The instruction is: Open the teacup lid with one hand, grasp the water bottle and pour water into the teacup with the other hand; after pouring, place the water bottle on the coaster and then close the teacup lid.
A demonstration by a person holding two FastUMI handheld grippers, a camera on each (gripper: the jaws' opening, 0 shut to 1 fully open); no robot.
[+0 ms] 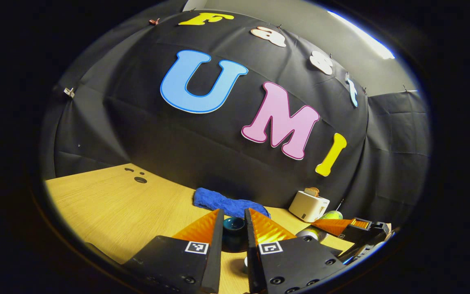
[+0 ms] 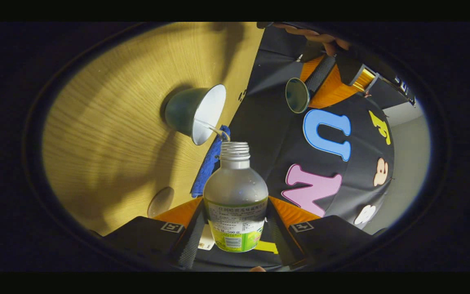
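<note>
In the right gripper view, my right gripper (image 2: 235, 200) is shut on the clear water bottle (image 2: 235, 192), which has a green label and no cap. The bottle is tilted, and a thin stream runs from its mouth into the dark green teacup (image 2: 196, 114) with a white inside, standing on the wooden table (image 2: 108, 122). A round clear coaster (image 2: 160, 201) lies on the table near my fingers. My left gripper (image 1: 234, 211) is shut on the dark teal teacup lid (image 1: 233, 227) and holds it in the air; the lid (image 2: 297, 95) also appears off to the side of the cup.
A blue cloth (image 1: 229, 204) lies at the table's back edge by the black wall. A small white toaster-like box (image 1: 308, 206) stands to its right. The bottle (image 1: 310, 233) and the right gripper (image 1: 337, 226) sit low right in the left gripper view.
</note>
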